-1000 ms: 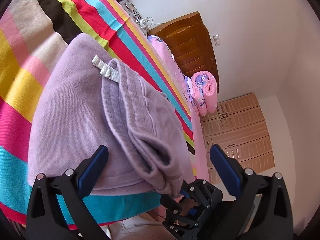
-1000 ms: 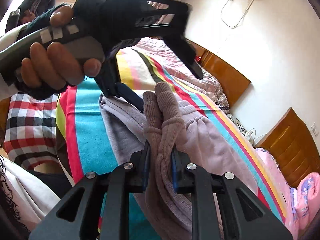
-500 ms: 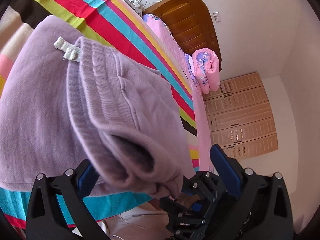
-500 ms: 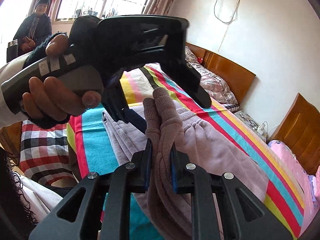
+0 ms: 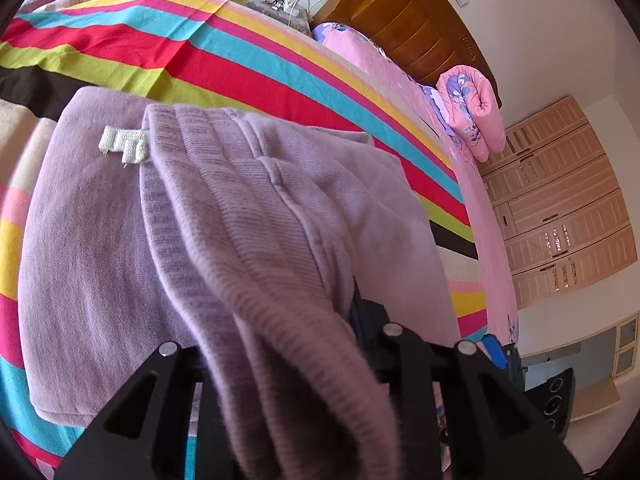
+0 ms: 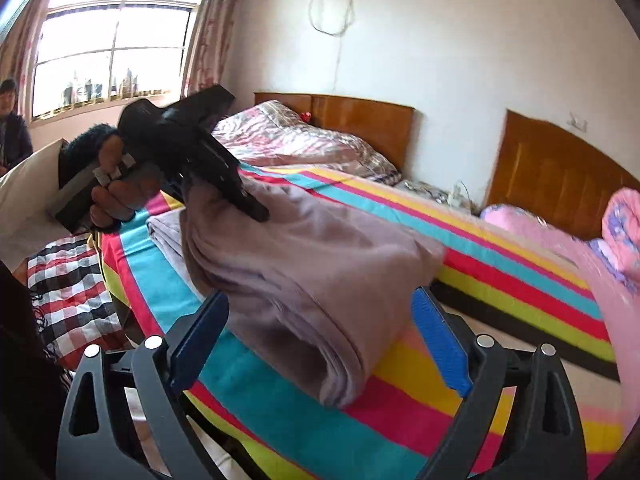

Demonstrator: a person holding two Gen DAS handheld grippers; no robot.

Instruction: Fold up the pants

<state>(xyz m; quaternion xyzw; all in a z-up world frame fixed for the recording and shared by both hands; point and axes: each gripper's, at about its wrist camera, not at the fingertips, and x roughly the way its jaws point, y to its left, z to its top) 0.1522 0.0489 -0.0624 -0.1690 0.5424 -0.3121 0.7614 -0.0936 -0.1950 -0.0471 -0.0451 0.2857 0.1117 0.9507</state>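
Note:
The lilac pants (image 5: 248,216) lie partly folded on the striped bedspread (image 5: 240,52). My left gripper (image 5: 280,344) is shut on the ribbed waistband end of the pants, which covers its fingertips. In the right wrist view the left gripper (image 6: 240,196) holds that end lifted above the folded pile (image 6: 312,264). My right gripper (image 6: 320,332) is open and empty, its blue pads (image 6: 440,344) either side of the pile's near end, not touching it. A white label (image 5: 124,146) shows on the pants.
The bed runs back to a wooden headboard (image 6: 360,120). A second bed with pink bedding (image 6: 560,240) stands to the right. A checked cloth (image 6: 72,280) lies by the bed's left edge. A person (image 6: 12,128) sits by the window.
My right gripper has let go of the pants and opened, drawing back. My left gripper has closed on the waistband end and holds it up.

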